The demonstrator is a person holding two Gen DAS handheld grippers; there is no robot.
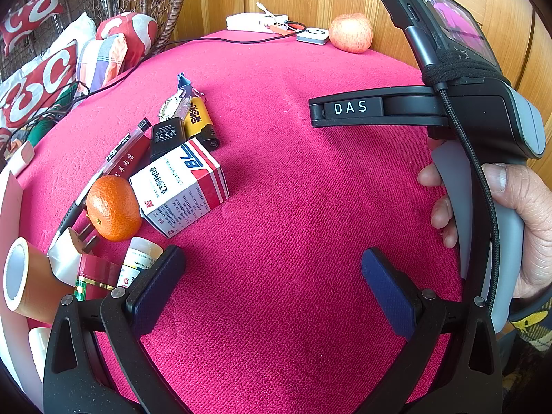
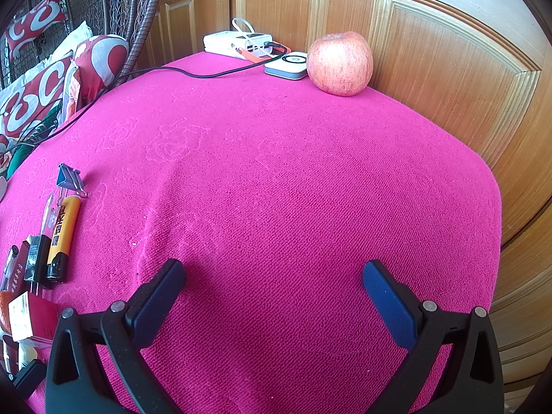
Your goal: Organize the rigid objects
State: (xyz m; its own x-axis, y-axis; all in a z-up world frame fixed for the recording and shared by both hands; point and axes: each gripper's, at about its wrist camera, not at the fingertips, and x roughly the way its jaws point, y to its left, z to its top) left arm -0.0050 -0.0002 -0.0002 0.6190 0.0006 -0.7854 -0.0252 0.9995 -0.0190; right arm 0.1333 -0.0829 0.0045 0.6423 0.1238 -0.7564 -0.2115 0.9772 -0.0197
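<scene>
While both tools hover with nothing held, the table (image 2: 293, 179), under its pink cloth, lies mostly bare through the middle. Apple (image 2: 339, 63) sits alone at the far edge near the wooden panelling. Clutter is bunched at the left: medicine box (image 1: 181, 188), tangerine (image 1: 112, 207) touching it, tape roll (image 1: 24, 276), yellow lighter (image 1: 200, 122) beside a black adapter (image 1: 165, 136), pen (image 1: 117, 151), binder clip (image 2: 67, 177). Left gripper (image 1: 272, 283): jaws spread wide, empty. Right gripper (image 2: 272, 293): jaws likewise released, over bare cloth. Judgement: between picks, next item not yet chosen. Next move calls for swinging left to the pile and closing squarely on one piece.
</scene>
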